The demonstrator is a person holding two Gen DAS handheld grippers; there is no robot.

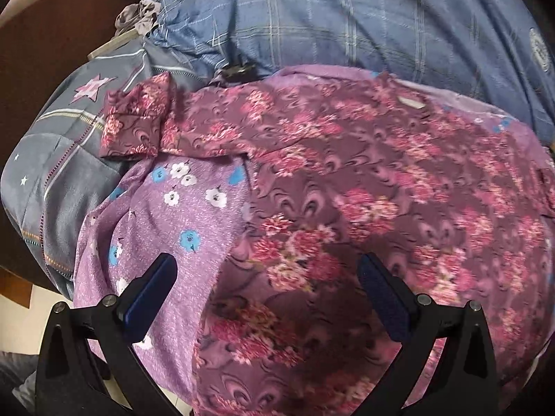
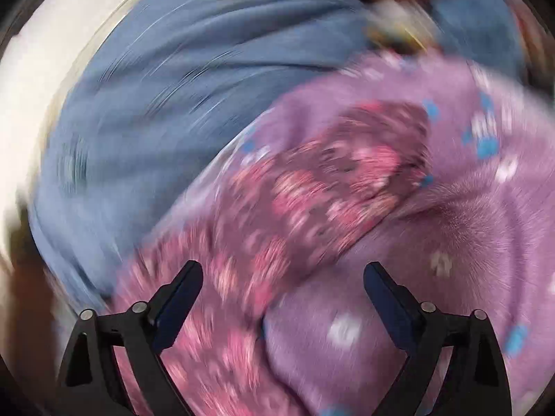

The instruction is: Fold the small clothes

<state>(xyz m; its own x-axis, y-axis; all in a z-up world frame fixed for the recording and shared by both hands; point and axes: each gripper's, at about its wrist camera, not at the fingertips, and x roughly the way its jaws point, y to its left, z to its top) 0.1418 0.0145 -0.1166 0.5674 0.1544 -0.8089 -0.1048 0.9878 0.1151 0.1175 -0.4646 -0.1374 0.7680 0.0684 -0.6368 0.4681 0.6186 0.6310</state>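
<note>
Both your tongs, left and right, hang released over the maroon floral top, nothing gripped; it lies on the lilac cloth on the bed.

Two garments lie mid-frame, one maroon floral top over one lilac flowered cloth, with two blue bedding pieces, a checked pillow upper centre and a starred quilt at left.

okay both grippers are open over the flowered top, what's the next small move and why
Probably lower the left gripper onto the near hem of the maroon floral top and pinch it. The top lies spread flat on the lilac flowered cloth, unfolded, and both the left and right gripper hold nothing.
</note>
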